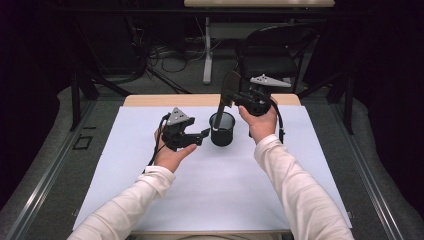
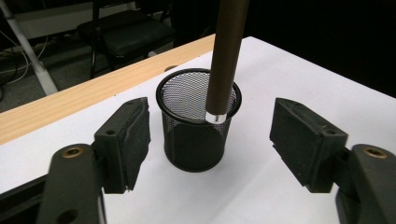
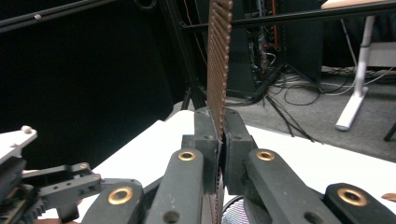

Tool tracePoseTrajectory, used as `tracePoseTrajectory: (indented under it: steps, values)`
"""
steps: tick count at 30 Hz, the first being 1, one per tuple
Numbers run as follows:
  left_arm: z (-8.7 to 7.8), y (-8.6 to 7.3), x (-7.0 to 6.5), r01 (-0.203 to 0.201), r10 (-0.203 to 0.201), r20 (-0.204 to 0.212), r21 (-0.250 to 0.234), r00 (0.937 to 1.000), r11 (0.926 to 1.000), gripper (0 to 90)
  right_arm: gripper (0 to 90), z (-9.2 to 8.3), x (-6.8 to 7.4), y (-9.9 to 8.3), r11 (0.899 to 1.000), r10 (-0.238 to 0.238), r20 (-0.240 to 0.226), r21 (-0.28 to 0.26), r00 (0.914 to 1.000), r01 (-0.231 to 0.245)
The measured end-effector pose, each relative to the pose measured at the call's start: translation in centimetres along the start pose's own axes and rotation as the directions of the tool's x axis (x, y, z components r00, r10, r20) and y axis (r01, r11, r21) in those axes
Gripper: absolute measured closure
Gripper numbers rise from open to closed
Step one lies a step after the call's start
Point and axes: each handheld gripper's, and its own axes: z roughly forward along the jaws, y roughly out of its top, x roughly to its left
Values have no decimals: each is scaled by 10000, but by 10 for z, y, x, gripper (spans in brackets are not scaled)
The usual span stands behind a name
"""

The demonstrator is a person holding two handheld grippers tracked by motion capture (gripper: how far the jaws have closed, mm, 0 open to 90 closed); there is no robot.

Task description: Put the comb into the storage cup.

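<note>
The brown comb is hanging tilted from your right gripper, whose jaws are pinching its toothed end; the right gripper view is showing the row of teeth rising edge-on between the 2 pressed pads. Its round handle is pointing down, with the silver-capped tip sitting just at the near rim of the black mesh cup. The cup is standing upright on the white sheet near the middle of the bench, toward its far edge.

Your left gripper is waiting just left of the cup, its jaws spread to either side of the mesh wall without touching it.

This looks like the lowering step, so here is how to do it cleanly:
- Shift the tip a little farther from you, so it is clearing the rim rather than catching on it.
- Bring the comb more upright as you are lowering it; a steep lean could tip such a light cup.
- If the cup is starting to slide, close the left jaws gently on the mesh to steady it.
- Keep the right jaws pressed until the handle is resting on the cup's bottom.
</note>
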Motion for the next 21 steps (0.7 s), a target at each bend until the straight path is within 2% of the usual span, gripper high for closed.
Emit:
tracePoseTrajectory:
  steps: [7, 8, 17, 19, 21]
  values:
    - [-1, 0, 1, 6, -7, 86, 80, 10000, 10000, 222, 873, 2, -4, 1, 9997, -232, 269, -5, 9994, 232]
    - [-2, 0, 1, -81, 81, -33, 83, 10000, 9999, 219, 873, 2, -4, 1, 9998, -217, 312, -8, 9993, 218]
    - [-4, -1, 4, -20, 22, -167, 98, 9999, 9999, 160, 873, 4, -11, 1, 9998, -190, 575, -35, 9982, 192]
    - [-3, -2, 4, -56, 65, -465, 207, 9989, 9998, 160, 873, 5, -12, 0, 9999, -119, 603, -23, 9981, 121]
    - [-3, -2, 4, -88, 102, -497, 269, 9987, 9996, 159, 873, 6, -14, 0, 10000, -69, 642, -54, 9979, 73]
